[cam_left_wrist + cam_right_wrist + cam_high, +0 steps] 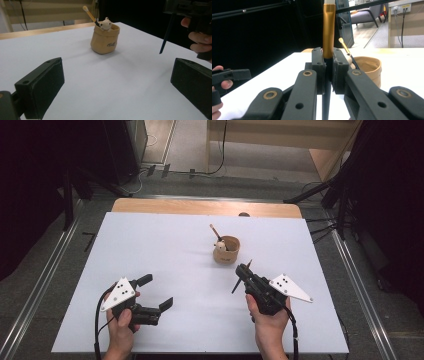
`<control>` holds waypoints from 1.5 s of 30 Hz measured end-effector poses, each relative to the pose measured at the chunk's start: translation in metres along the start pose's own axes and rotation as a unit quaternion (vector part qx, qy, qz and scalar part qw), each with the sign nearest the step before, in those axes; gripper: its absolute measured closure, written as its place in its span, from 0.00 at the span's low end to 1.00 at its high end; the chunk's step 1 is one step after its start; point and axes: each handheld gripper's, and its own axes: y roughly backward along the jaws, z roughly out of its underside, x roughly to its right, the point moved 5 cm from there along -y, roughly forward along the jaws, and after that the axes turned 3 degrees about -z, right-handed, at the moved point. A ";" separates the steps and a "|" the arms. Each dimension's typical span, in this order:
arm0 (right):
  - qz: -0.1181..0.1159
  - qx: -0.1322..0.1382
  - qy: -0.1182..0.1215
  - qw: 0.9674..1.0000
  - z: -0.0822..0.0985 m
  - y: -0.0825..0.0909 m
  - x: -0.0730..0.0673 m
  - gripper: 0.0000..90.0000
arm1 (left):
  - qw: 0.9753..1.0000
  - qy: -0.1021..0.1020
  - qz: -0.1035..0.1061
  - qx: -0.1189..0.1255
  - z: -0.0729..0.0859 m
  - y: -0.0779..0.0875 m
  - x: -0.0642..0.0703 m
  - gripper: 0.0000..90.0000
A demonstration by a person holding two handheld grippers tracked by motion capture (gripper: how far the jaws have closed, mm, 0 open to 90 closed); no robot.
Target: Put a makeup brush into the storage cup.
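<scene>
Right gripper view: the right hand-held gripper (pixel 328 72) clamps a slim black, gold-banded brush (pixel 328 30); the left hand-held gripper (pixel 156 292) gapes empty above the white tabletop (pixel 165 250).

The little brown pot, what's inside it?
Inside the little brown pot are a small white animal figure and a brush sticking out. Its wall hides their lower parts.

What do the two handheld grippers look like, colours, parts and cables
Both the left gripper and the right gripper are black, each with two flat rectangular jaws on linked arms joined by brass-coloured pivot rings. Each carries a pale grey three-cornered plate on top, marked with small dark dots. A black cable trails back from each toward the person. No sleeves are visible at the wrists.
</scene>
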 end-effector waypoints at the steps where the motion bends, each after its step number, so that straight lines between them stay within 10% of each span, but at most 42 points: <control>1: 0.001 -0.001 0.000 1.000 0.000 0.000 0.001 0.93 | 1.000 0.001 -0.003 -0.001 0.001 0.002 -0.003 0.00; 45: 0.012 -0.001 0.040 0.999 -0.038 -0.026 0.019 0.93 | 0.996 0.000 -0.088 -0.004 0.032 0.079 -0.068 0.00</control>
